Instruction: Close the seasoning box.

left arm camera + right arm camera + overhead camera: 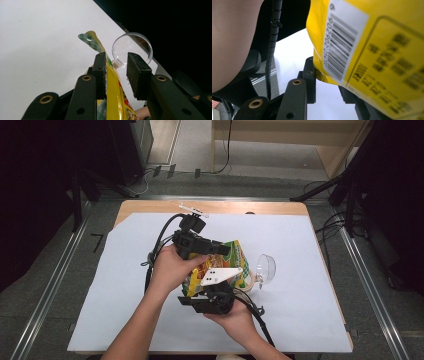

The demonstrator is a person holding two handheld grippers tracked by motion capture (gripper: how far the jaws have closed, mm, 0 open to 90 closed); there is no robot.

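A yellow snack bag (231, 262) is held up between both hands over the white sheet. My left gripper (225, 249) reaches in from the left at the bag's upper part. In the left gripper view the bag's edge (112, 87) lies against the left pad (100, 72), with a clear gap to the other pad, so this gripper (116, 65) is open. My right gripper (199, 289) comes from below. In its view the bag's barcoded corner (367, 50) sits at the jaw tips, against the left pad (310, 72) and covering the other jaw. A clear plastic bowl (266, 268) (132, 47) stands tipped just right of the bag.
A white paper sheet (300, 235) covers most of the wooden table (270, 208). A small white object (193, 210) lies at the back edge. Cables trail from both grippers. Dark stands and floor cables surround the table.
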